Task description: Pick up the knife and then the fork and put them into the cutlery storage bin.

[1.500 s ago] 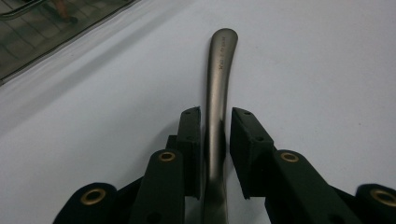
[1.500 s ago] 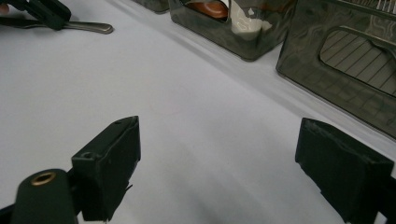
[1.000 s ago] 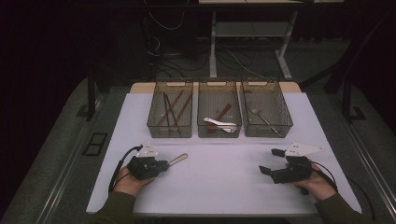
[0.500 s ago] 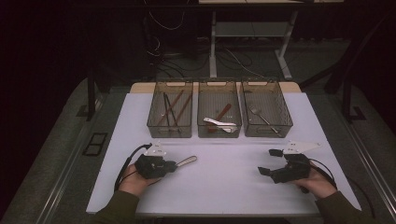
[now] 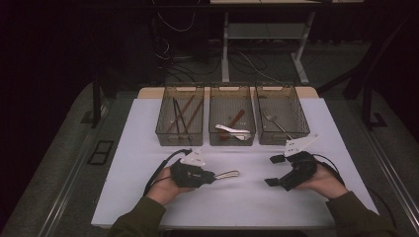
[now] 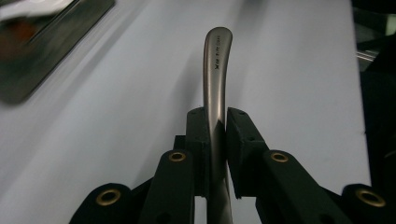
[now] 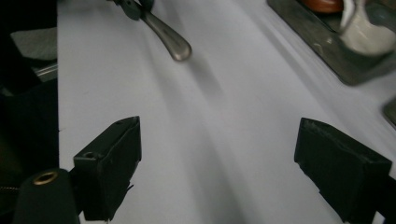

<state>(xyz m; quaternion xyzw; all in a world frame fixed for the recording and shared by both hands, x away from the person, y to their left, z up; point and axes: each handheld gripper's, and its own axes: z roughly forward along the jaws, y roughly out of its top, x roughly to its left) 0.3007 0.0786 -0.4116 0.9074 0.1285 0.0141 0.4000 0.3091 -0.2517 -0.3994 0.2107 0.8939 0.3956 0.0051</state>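
- White bench under dim light, three mesh trays along its far edge.
- Left gripper, near the front edge, has its jaws clamped on a metal utensil handle pointing toward the right gripper.
- Right gripper's jaws spread wide, nothing between them, above the bench's front right part.
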